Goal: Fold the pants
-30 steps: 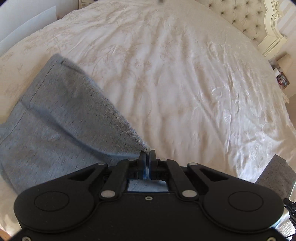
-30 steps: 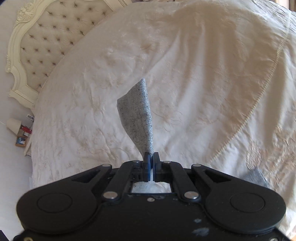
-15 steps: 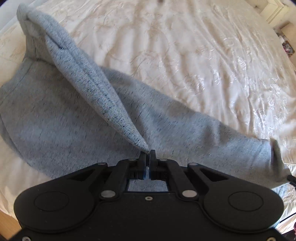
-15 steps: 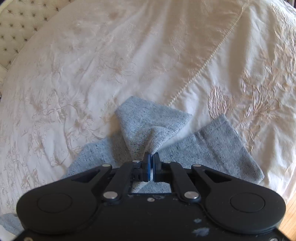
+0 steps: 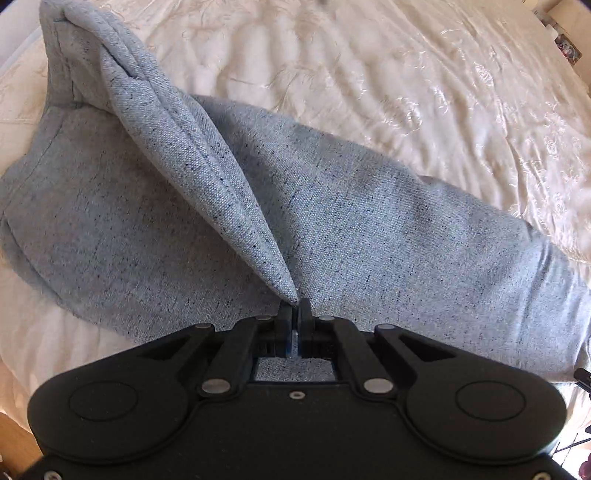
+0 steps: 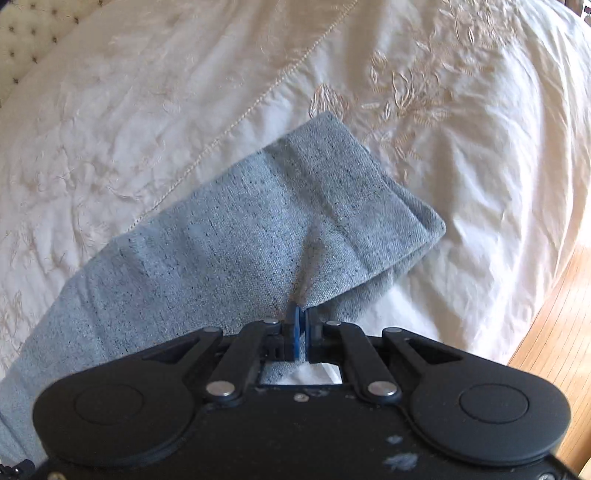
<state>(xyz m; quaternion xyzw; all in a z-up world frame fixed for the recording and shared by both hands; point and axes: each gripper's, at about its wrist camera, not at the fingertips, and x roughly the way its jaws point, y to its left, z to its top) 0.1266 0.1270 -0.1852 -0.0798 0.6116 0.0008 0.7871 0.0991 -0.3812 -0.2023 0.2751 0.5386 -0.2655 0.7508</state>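
Grey speckled pants (image 5: 351, 229) lie across a cream embroidered bedspread (image 5: 406, 66). My left gripper (image 5: 294, 304) is shut on a pinched ridge of the fabric that rises from the waist end at the upper left down to its tips. In the right wrist view the leg end of the pants (image 6: 332, 192) lies doubled over, its hem toward the upper right. There my right gripper (image 6: 301, 314) is shut on a small pucker of that cloth, close above the bed.
The bedspread (image 6: 147, 92) spreads out beyond the pants in both views. A tufted headboard (image 6: 26, 33) shows at the top left of the right wrist view. Wooden floor (image 6: 554, 332) lies past the bed's edge at the right.
Both grippers have come down toward the bed with the cloth still pinched. The pants, hanging a second ago, now lie spread on the bedspread with the leg end folded over.
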